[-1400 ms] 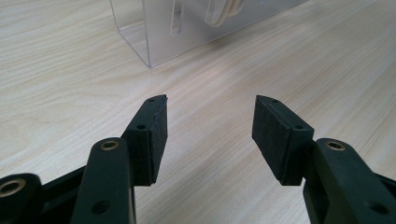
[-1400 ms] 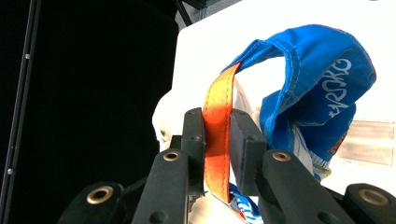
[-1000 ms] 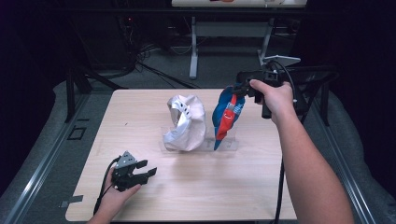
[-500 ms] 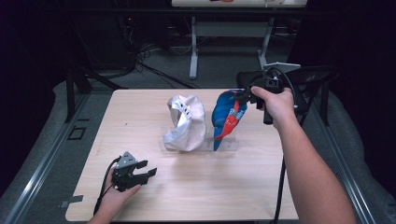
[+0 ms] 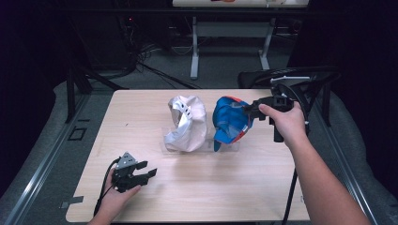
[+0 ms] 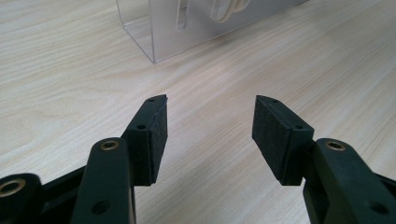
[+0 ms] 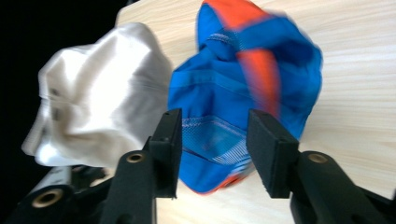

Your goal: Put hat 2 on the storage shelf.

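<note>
Right gripper (image 5: pixel 248 110) jaws just opening, released, blue cap (image 5: pixel 230 121) just ahead on its clear stand (image 5: pixel 225 146), standing upright, brim pointing down at tabletop (image 5: pixel 211 187), left gripper (image 5: pixel 143 174) open, empty.

No readable text, label, brand, number or sign found in any view. Blue and orange cap (image 5: pixel 230 121) at 1 o'clock of table centre: no legible marking (fabric blurred close up).

A pale wooden table (image 5: pixel 244 187) — on it a clear stand (image 5: pixel 199 146) bearing two caps.
</note>
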`<state>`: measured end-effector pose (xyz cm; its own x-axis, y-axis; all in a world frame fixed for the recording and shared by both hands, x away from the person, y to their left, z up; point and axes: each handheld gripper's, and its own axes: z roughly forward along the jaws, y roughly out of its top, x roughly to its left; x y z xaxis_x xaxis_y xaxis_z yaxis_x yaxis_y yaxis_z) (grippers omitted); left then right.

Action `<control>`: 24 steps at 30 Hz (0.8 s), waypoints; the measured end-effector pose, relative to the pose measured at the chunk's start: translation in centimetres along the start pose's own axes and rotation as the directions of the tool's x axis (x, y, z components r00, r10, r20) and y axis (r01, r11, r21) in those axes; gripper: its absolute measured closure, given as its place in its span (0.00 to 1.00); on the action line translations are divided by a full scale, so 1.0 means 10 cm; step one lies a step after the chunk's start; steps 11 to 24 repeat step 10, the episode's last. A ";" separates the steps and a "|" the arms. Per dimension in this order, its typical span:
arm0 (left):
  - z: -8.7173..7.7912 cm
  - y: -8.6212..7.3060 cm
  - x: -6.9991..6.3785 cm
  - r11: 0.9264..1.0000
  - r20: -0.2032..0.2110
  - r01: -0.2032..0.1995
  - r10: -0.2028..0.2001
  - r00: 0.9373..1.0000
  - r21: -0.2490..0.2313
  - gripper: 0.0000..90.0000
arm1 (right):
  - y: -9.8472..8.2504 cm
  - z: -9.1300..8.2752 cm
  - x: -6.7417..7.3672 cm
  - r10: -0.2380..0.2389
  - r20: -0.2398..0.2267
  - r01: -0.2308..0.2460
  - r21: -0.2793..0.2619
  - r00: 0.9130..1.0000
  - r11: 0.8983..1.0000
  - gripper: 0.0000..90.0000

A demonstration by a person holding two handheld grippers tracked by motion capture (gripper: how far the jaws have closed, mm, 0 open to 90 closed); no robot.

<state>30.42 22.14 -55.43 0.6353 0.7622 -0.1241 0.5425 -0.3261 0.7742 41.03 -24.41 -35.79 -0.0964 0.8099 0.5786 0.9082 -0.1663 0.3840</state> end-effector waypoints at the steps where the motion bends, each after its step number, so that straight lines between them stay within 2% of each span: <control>1: 0.00 0.00 0.00 1.000 0.002 0.000 -0.001 1.000 0.002 0.51 | -0.04 -0.01 -0.02 -0.020 0.019 0.021 -0.008 1.000 1.000 0.60; 4: 0.00 0.00 0.00 1.000 0.002 0.001 -0.001 1.000 -0.002 0.51 | -0.16 -0.02 -0.08 -0.060 0.068 0.061 -0.009 0.996 0.998 0.60; 10: 0.00 0.00 0.01 1.000 -0.003 0.004 -0.004 1.000 -0.007 0.51 | -0.49 0.06 -0.20 -0.112 0.073 0.114 -0.018 0.991 0.993 0.60; 24: 0.00 0.00 0.01 1.000 -0.003 0.004 -0.004 1.000 -0.007 0.51 | -0.49 0.06 -0.20 -0.112 0.073 0.114 -0.018 0.991 0.993 0.60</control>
